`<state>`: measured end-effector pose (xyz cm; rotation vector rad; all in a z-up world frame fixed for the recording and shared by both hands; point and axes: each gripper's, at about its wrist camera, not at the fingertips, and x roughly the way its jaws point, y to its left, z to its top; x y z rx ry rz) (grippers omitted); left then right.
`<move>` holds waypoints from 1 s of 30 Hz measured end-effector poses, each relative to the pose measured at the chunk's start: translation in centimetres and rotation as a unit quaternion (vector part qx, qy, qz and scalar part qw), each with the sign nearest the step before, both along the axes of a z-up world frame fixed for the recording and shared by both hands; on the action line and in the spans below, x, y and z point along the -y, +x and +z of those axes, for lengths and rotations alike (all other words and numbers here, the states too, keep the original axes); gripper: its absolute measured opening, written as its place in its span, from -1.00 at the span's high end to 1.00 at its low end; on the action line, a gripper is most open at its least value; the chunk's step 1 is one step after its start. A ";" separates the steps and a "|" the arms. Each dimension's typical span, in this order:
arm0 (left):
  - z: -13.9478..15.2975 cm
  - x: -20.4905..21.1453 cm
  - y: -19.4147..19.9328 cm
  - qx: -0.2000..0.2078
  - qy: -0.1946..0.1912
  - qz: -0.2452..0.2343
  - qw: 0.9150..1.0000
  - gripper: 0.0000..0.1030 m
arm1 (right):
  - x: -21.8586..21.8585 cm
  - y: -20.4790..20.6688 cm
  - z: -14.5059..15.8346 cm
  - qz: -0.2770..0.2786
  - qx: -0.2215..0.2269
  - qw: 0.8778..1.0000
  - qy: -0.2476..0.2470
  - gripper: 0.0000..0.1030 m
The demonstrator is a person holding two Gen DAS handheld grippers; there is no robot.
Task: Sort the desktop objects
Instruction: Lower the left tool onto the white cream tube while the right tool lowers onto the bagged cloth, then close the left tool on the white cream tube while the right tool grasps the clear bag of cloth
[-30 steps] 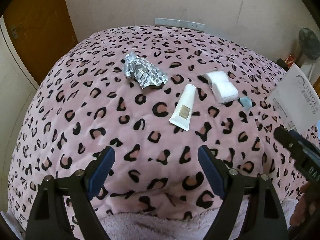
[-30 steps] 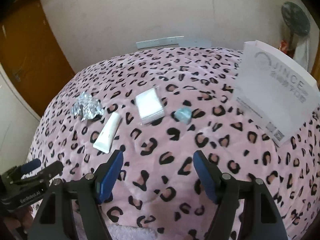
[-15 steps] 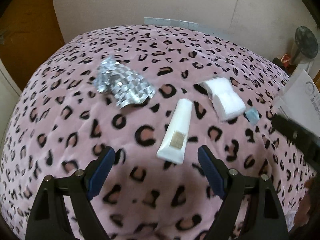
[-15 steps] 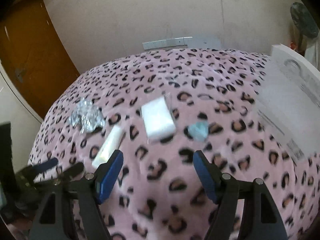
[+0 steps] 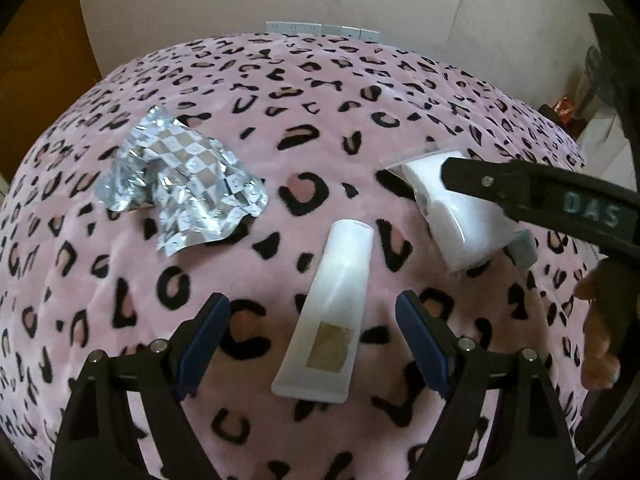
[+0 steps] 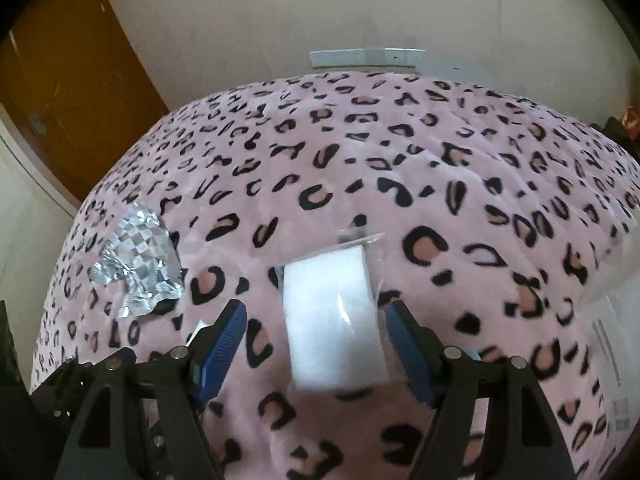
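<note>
A plush pink blanket (image 5: pixel 320 152) with black leopard spots is covering the whole surface. Taking the white squeeze tube (image 5: pixel 332 308) as the landmark: it is lying flat, tapering from a round cap end to a flat crimped end with a tan label, and the left gripper (image 5: pixel 310 344) is hovering over it, blue ribbed jaws spread wide on either side without touching. Left of the tube, well apart, crinkled silver checkered foil (image 5: pixel 180 184) is lying. Right of the tube, a soft white block in clear plastic wrap (image 6: pixel 332 320) is sitting between the right gripper's (image 6: pixel 314 348) spread jaws, not pinched. A small pale-blue lump (image 5: pixel 524 250) is lying just beyond that block.
</note>
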<state>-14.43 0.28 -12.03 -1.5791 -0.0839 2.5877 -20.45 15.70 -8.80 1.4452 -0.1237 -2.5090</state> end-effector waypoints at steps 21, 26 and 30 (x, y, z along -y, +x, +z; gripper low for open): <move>-2.8 -0.4 -1.5 0.008 0.005 0.009 1.000 0.03 | 0.8 -2.4 -5.0 0.006 0.045 0.998 0.035 -0.13; -2.0 0.0 -1.0 0.005 0.009 0.016 1.000 0.31 | 0.6 -1.7 -4.2 0.005 0.044 0.999 0.011 0.10; -0.8 1.4 0.3 0.001 0.012 0.032 0.999 0.32 | 0.8 -0.3 -3.3 0.010 0.043 0.999 -0.020 0.14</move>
